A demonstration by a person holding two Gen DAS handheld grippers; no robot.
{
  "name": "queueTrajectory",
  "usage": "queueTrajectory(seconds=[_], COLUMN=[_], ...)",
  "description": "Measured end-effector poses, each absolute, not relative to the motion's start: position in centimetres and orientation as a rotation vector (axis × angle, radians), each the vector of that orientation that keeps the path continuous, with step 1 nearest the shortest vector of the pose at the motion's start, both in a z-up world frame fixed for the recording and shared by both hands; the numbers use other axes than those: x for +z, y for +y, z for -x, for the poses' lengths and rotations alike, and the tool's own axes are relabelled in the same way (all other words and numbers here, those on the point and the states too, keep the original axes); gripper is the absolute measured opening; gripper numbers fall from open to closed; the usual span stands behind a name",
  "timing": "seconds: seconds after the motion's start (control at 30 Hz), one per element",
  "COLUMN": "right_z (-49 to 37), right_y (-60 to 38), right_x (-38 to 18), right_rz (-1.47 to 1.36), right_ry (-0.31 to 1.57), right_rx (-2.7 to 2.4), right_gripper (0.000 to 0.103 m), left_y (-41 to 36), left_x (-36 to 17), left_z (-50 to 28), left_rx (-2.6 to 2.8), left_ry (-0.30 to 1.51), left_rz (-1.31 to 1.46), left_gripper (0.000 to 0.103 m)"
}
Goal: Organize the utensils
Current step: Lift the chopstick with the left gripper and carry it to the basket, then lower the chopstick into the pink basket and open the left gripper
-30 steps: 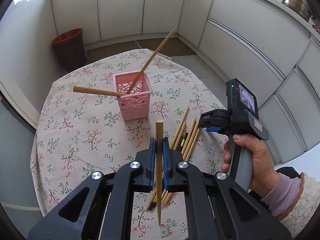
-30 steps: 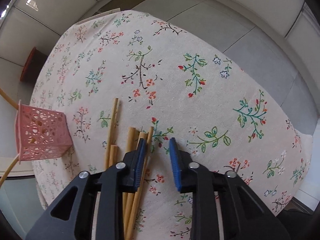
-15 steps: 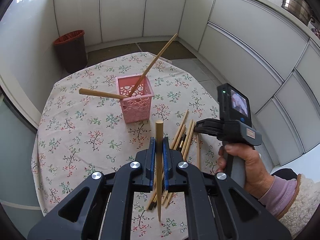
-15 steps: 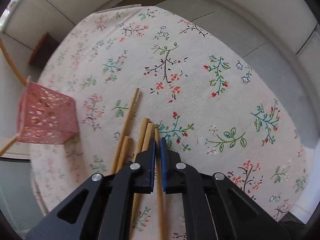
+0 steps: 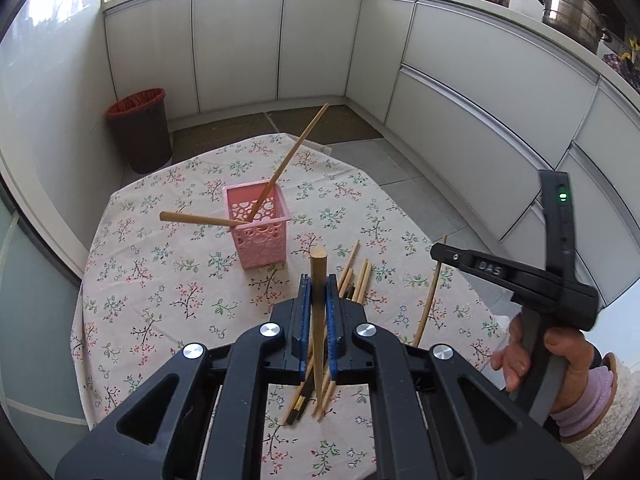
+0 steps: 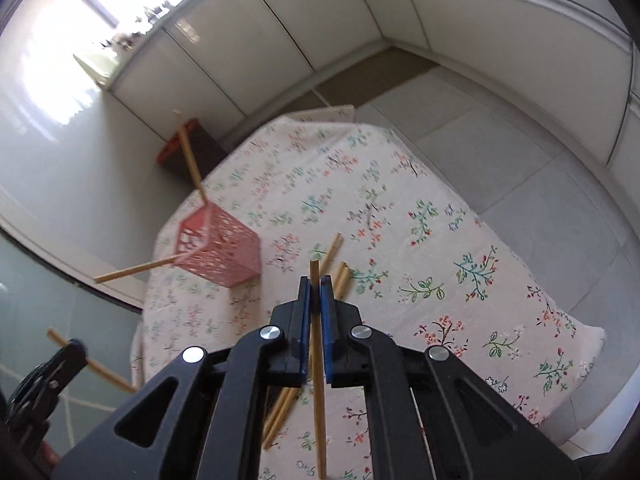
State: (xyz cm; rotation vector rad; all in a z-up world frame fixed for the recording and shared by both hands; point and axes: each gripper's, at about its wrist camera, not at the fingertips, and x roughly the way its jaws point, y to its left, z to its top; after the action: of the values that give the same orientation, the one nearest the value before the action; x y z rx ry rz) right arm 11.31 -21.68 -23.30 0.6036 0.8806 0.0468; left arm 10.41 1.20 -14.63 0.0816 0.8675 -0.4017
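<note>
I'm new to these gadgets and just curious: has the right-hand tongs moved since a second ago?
Yes. The right tongs rose off the tablecloth, carrying a chopstick above the pile it was down among earlier.

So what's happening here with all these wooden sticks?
A person is tidying chopsticks into a pink basket on a flowered tablecloth. Each hand works a clamp tool: the left gripper is shut on one chopstick, and the right gripper is shut on another chopstick. Two chopsticks already lean in the basket, and a loose pile lies on the cloth.
</note>
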Motion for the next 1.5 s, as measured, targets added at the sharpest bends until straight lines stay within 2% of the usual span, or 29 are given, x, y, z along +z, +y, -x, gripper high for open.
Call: queueTrajectory(seconds=[0.23,0.43,0.8,1.03,1.23,1.37,1.5], right_z=[-7.7,-6.5,-8.1,-10.0,-11.1,-11.7,-12.4], right_y=[-21.4,-22.1,-21.9,-21.9,-21.8,-21.0,-20.1], right_x=[-18.3,-13.5,-8.9,-8.9,-9.1,-8.3,-6.6], right_rz=[-0.535,-0.538,-0.505,-0.481,-0.473,-0.456,-0.439], right_ry=[0.730,0.581,0.480,0.486,0.486,0.476,0.440], right_rx=[0.132,0.162,0.180,0.179,0.181,0.195,0.215], right_gripper=[0.005,0.005,0.005,0.005,0.005,0.005,0.005], left_y=[0.3,0.7,1.4,2.3,2.2,3.8,5.3], left_x=[-12.7,-8.8,-3.4,-4.6,-8.3,-10.0,-8.6], left_z=[-9.1,-9.7,-15.5,-20.7,-22.9,-22.2,-20.7], left_rx=[-0.411,-0.374,-0.241,-0.140,-0.113,-0.104,-0.080], left_ry=[0.814,0.716,0.557,0.544,0.576,0.590,0.546], left_rz=[-0.083,-0.044,0.028,0.073,0.035,0.105,0.133], left_gripper=[0.006,0.006,0.006,0.006,0.008,0.019,0.019])
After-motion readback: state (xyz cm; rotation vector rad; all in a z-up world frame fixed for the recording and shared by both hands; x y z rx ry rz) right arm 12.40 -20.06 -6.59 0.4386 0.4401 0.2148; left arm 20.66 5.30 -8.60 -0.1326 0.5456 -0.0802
